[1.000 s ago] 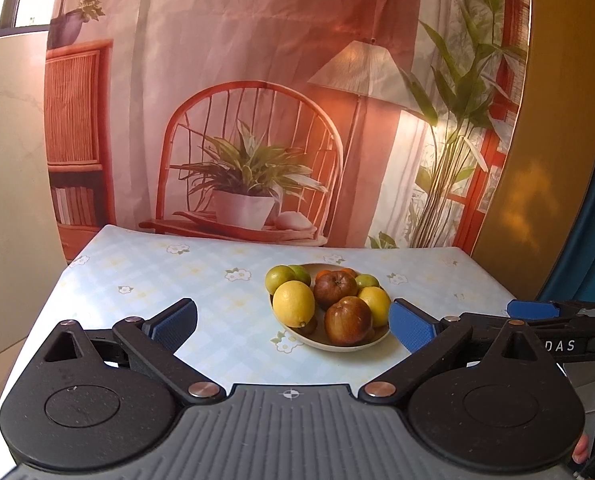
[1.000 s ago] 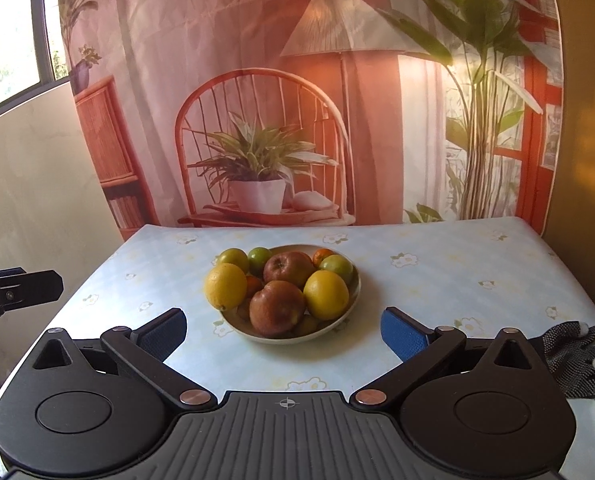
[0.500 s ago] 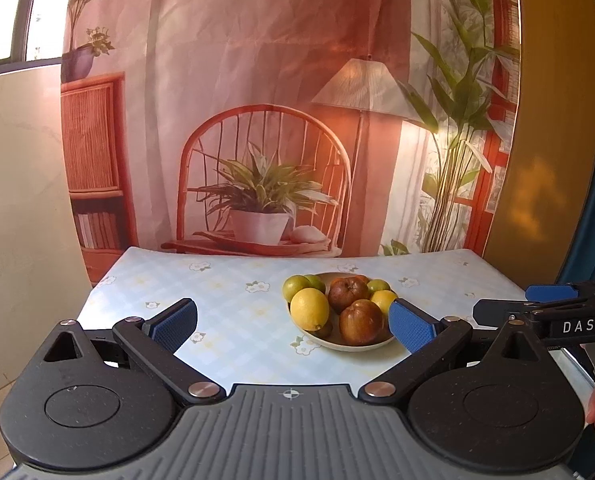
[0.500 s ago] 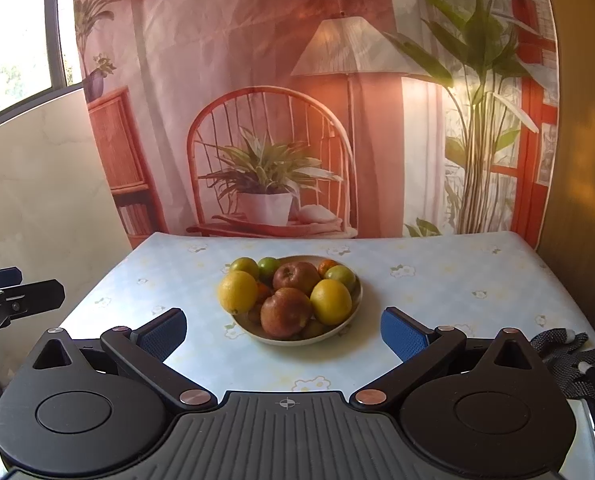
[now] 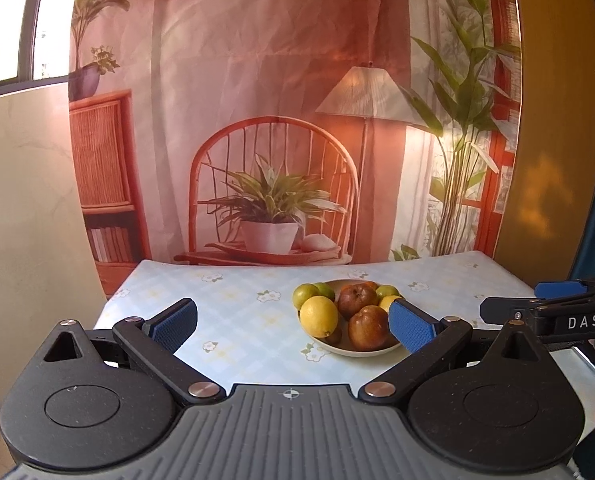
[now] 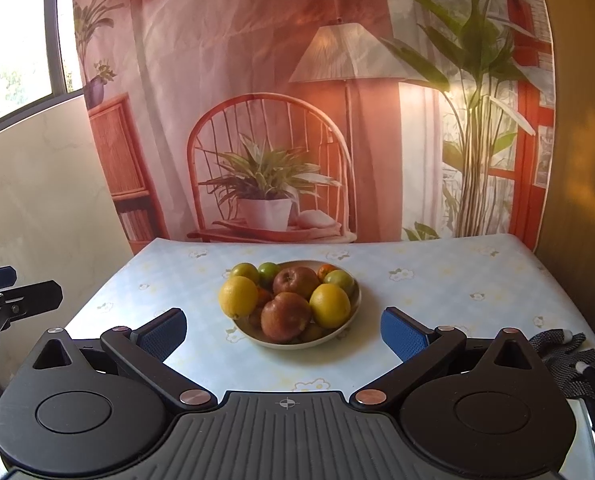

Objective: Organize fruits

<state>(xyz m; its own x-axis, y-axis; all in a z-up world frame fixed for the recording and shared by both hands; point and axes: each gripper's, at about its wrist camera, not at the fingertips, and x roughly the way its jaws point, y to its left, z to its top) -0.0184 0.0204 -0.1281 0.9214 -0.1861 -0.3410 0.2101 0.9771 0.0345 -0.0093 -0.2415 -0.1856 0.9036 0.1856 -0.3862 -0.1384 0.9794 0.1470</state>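
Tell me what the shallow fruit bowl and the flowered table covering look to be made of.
The shallow beige bowl looks like glazed ceramic, possibly melamine: smooth thin rim, soft sheen. The pale blue checked, flower-printed table covering looks like wipeable vinyl or oilcloth: it lies flat with a faint gloss, though cloth cannot be ruled out.

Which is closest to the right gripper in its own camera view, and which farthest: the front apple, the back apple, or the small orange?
From the right gripper, nearest first:
1. Front apple, at the bowl's near edge, centre.
2. Back apple, just behind it, mid-bowl.
3. Small orange, at the far rim, right of centre.
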